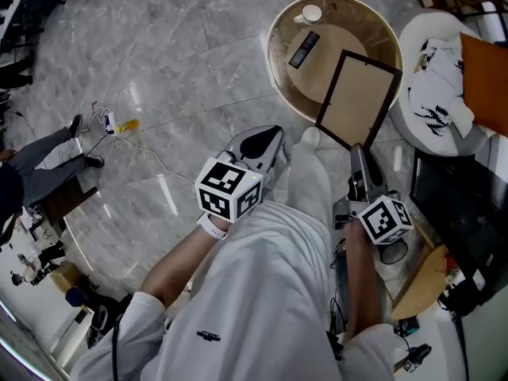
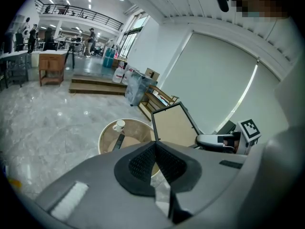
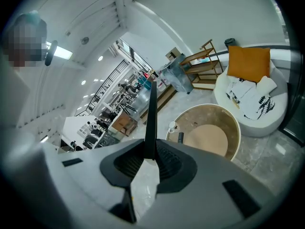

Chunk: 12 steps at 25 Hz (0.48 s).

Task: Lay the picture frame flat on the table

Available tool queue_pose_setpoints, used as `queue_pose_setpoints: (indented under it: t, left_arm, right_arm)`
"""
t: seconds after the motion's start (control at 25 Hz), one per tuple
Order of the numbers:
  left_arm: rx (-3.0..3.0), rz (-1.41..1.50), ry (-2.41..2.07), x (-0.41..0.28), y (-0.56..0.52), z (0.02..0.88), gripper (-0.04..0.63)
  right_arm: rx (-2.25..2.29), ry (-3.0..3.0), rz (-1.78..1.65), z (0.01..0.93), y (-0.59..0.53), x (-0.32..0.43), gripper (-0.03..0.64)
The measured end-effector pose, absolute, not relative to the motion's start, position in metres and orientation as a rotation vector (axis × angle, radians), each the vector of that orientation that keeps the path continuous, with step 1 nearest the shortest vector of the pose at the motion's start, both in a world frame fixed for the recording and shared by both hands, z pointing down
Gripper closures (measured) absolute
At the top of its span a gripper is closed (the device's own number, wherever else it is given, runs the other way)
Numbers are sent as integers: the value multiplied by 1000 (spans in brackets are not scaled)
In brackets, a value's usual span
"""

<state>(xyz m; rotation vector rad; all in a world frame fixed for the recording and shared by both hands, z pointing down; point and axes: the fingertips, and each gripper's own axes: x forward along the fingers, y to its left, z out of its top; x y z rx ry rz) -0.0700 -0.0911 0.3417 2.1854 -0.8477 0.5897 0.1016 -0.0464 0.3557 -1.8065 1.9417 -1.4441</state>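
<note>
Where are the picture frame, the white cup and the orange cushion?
picture frame [image 1: 355, 101], head view, on the tan panel inside its black border.
white cup [image 1: 310, 13], head view, on the cup's top.
orange cushion [image 3: 248, 64], right gripper view, on the middle of its face.

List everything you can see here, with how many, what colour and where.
picture frame: one, black rim with tan back, tilted at the table's near edge, gripped by the right claw
round table: one, tan with pale rim, ahead of the person
cup: one, white, far side of the table
remote: one, dark, on the table near the cup
round chair: one, white, right of the table
cushion: one, orange, on the chair
cloth: one, white with black print, on the chair
left claw: one, grey, shut, empty
right claw: one, grey, shut on the frame's edge
</note>
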Motion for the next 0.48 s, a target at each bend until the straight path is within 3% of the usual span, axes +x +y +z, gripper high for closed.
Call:
queue_pose_setpoints:
  t: [0.48]
  left_arm:
    - [2100,611,-889,-63,-120,452,592]
  right_arm:
    - [-1765,1937,-1598,482,-77,92,554]
